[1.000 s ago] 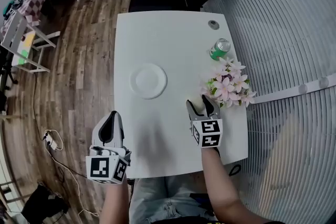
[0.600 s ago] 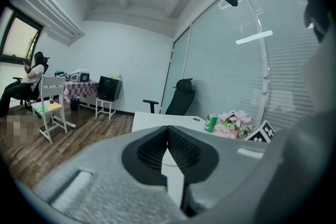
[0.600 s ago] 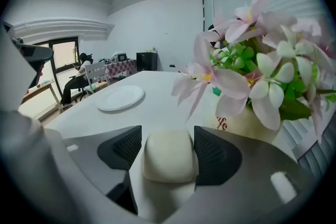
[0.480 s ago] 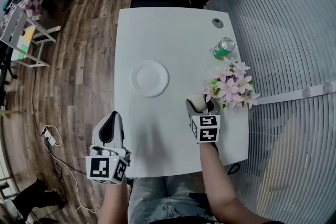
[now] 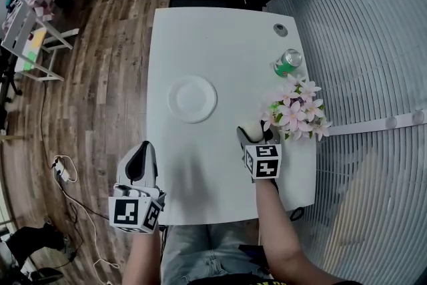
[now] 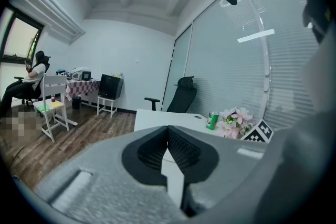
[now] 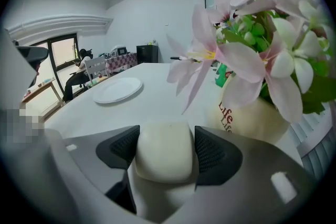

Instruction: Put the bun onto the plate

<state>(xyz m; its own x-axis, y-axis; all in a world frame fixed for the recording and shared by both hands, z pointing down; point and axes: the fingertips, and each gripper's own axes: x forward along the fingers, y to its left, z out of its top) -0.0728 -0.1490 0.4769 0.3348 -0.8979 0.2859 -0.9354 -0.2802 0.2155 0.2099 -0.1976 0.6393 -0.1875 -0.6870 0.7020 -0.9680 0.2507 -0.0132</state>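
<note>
Bun (image 5: pixel 251 127) on the white surface (image 5: pixel 213 43) at lower right, beside pink flowers (image 5: pixel 295 110), lying between the jaws of the right tool (image 5: pixel 255 134), which have just been opening and stand spread around it, with the plate (image 5: pixel 192 99) up-left at centre and the left tool (image 5: pixel 140 162) pressed together, farther away.

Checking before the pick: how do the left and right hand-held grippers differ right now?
The left hand-held gripper has its jaws together and empty; the right hand-held gripper has jaws apart, just been opening, around the pale rounded bun. The left hangs beside the edge of the white table; the right is over it, by the pink flowers. Both carry marker cubes.
</note>
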